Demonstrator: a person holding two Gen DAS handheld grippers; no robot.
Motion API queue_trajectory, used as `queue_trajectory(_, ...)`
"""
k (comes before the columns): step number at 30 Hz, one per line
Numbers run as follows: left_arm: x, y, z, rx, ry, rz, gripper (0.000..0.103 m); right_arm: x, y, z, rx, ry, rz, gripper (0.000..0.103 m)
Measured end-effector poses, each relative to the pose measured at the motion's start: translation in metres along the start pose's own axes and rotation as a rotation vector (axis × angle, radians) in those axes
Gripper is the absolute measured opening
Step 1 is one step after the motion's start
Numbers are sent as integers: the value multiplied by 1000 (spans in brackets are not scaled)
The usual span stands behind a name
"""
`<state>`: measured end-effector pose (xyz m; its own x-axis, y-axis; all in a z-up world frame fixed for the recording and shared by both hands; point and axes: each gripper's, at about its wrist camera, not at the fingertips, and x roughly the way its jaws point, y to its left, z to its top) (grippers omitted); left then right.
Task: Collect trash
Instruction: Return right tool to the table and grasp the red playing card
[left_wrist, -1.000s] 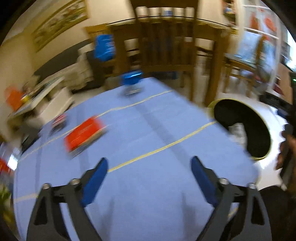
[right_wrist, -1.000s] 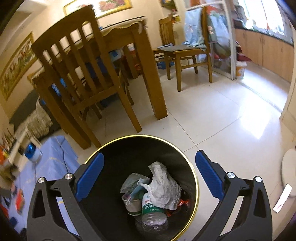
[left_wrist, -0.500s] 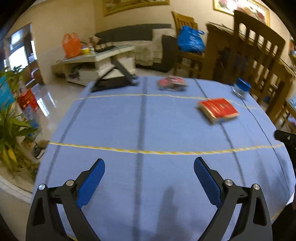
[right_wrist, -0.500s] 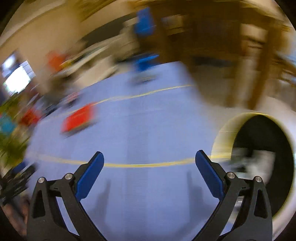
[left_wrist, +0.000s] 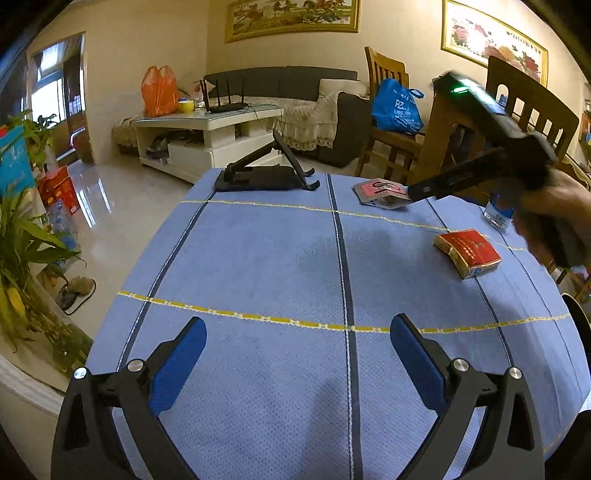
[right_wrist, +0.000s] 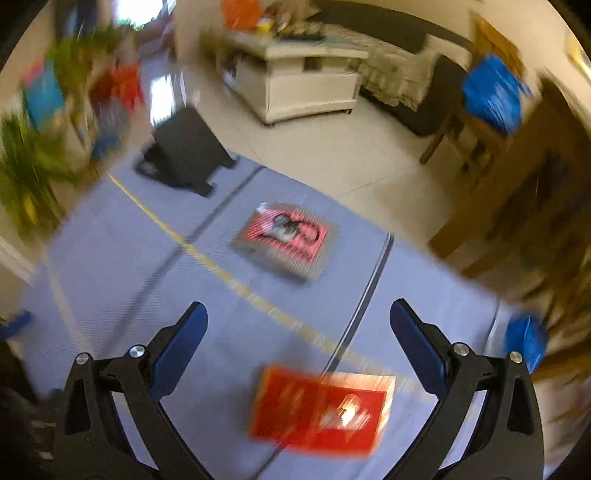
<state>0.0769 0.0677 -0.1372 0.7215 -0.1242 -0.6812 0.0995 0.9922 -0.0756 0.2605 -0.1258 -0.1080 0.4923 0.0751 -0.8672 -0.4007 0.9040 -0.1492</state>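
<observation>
A red cigarette box (left_wrist: 468, 252) lies on the blue tablecloth (left_wrist: 280, 266) at the right. A pink wrapper (left_wrist: 380, 192) lies further back, and a small blue-capped bottle (left_wrist: 498, 214) stands at the right edge. My left gripper (left_wrist: 297, 354) is open and empty over the near part of the cloth. My right gripper (right_wrist: 298, 343) is open and empty, hovering above the red box (right_wrist: 319, 408), with the pink wrapper (right_wrist: 286, 236) ahead of it. The right view is blurred by motion. The right gripper's body (left_wrist: 491, 147) shows in the left wrist view above the wrapper.
A black folding stand (left_wrist: 267, 173) sits at the table's far edge. A white low table (left_wrist: 207, 136), sofa, wooden chairs (left_wrist: 391, 122) and a blue bag stand behind. Plants (left_wrist: 22, 240) are at the left. The black bin's rim (left_wrist: 580, 321) shows at the right edge.
My right gripper has swung from over the bin to above the table, now over the red box. My left gripper has turned left and steadied over the cloth.
</observation>
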Motion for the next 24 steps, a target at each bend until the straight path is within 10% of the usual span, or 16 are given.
queue_trajectory(11, 12, -13, 3, 14, 29, -30, 96, 86, 34, 43, -428, 156, -48, 97)
queue_trajectory(16, 15, -19, 2, 24, 39, -25, 96, 104, 12, 52, -307, 194, 65, 97)
queue_trajectory(19, 14, -20, 2, 32, 33, -11, 96, 102, -7, 48, -175, 227, 214, 62)
queue_trajectory(24, 14, -16, 2, 13, 33, -14, 96, 60, 2, -8, -213, 250, 246, 59)
